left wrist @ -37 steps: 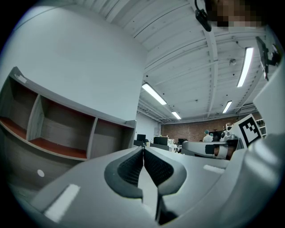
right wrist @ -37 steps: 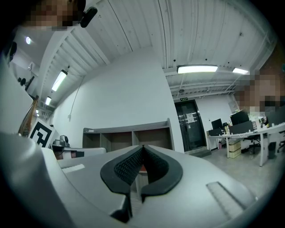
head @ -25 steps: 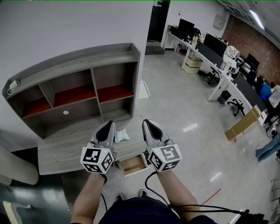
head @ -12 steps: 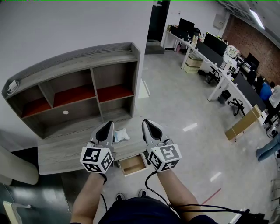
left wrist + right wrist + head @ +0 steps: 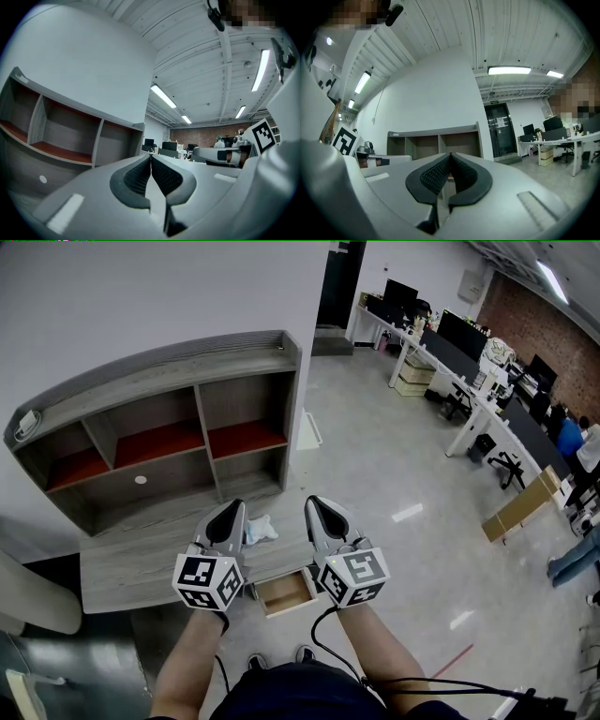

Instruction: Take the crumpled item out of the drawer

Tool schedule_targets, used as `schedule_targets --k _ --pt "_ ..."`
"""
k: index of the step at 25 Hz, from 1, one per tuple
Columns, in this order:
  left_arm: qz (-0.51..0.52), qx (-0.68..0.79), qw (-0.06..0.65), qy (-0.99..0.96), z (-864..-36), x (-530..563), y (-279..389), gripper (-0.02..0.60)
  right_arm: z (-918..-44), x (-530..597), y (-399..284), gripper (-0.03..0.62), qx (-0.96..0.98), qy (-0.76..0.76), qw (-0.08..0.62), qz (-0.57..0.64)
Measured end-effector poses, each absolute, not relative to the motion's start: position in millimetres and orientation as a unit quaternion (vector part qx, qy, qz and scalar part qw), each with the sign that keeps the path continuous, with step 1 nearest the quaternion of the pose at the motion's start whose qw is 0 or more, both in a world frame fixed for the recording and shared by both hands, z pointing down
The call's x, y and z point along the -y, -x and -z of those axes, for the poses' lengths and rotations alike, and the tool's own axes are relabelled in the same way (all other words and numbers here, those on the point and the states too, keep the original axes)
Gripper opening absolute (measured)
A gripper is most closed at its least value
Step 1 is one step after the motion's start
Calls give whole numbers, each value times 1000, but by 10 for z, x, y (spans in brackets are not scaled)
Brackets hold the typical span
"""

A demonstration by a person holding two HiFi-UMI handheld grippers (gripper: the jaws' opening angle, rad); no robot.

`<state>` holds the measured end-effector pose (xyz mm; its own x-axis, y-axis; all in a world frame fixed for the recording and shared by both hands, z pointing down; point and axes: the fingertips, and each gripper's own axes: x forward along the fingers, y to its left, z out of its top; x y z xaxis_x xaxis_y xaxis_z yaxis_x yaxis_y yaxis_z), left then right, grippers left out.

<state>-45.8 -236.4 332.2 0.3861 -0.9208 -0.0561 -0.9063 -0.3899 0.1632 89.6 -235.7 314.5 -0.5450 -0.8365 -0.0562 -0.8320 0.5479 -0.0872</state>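
Head view: the crumpled item [image 5: 262, 529] lies on the desk [image 5: 131, 568] at eleven o'clock from the open drawer [image 5: 286, 594] (seemingly empty), so the left gripper [image 5: 226, 514] and right gripper [image 5: 316, 510] just hover either side. Left gripper view: jaws closed on nothing. Right gripper view: likewise closed, empty.

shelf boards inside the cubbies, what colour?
Red-orange shelf boards; shelving unit is grey wood-grain. Best in head view.

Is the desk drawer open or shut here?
Open: the drawer juts out from the desk's front edge, its wooden inside showing.
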Motion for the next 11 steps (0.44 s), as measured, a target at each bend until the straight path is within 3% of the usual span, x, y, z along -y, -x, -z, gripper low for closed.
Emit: schedule_targets --k 11 --pt "66 552 52 -830 -3327 2425 478 8 -3187 2415 -885 6 -878 476 44 30"
